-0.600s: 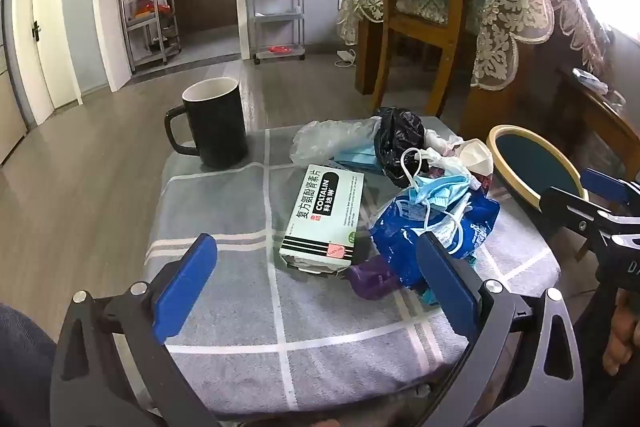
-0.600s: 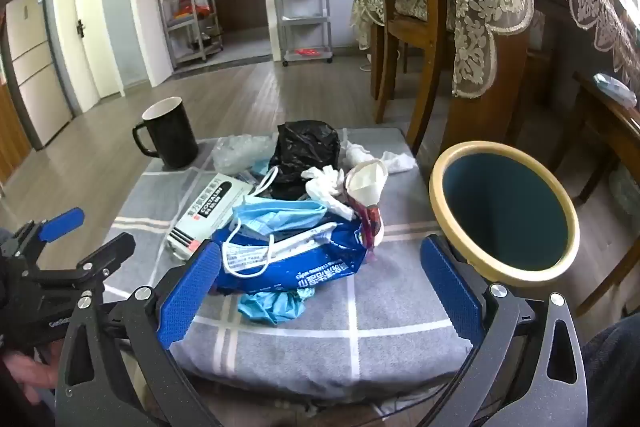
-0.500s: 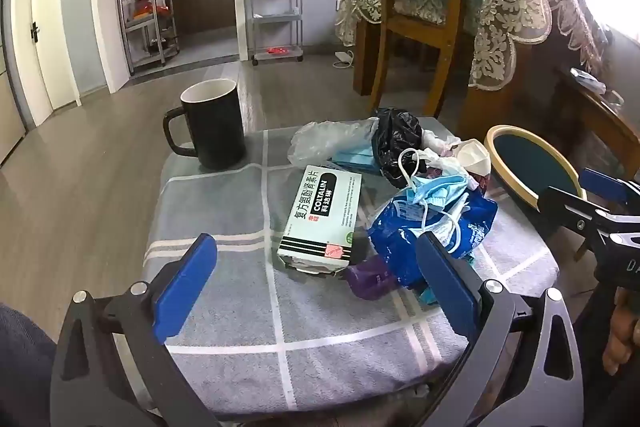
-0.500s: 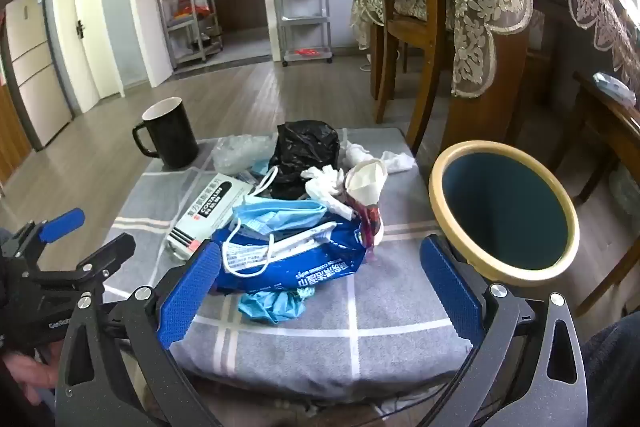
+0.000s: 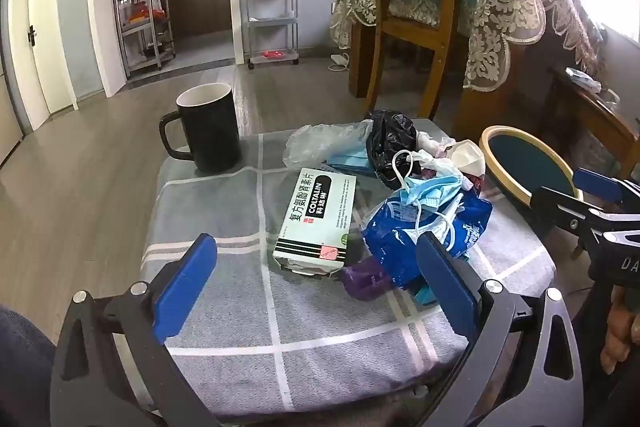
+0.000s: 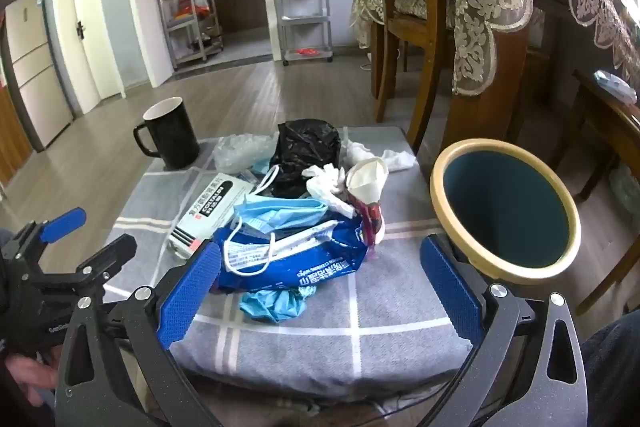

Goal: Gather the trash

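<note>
Both claws wide apart, holding and touching nothing: left claw (image 5: 316,273) hangs at the near edge of the table (image 5: 224,291), right claw (image 6: 320,283) likewise, next to the bin (image 6: 505,211) off the table's right side. One trash pile mid-table: one medicine box (image 5: 320,217) lying flat, long axis running away from the left camera; one blue wrapper (image 6: 296,259) under a blue face mask (image 6: 280,213), one black bag (image 6: 306,155). One black mug (image 5: 208,129) stands upright at the far left.
</note>
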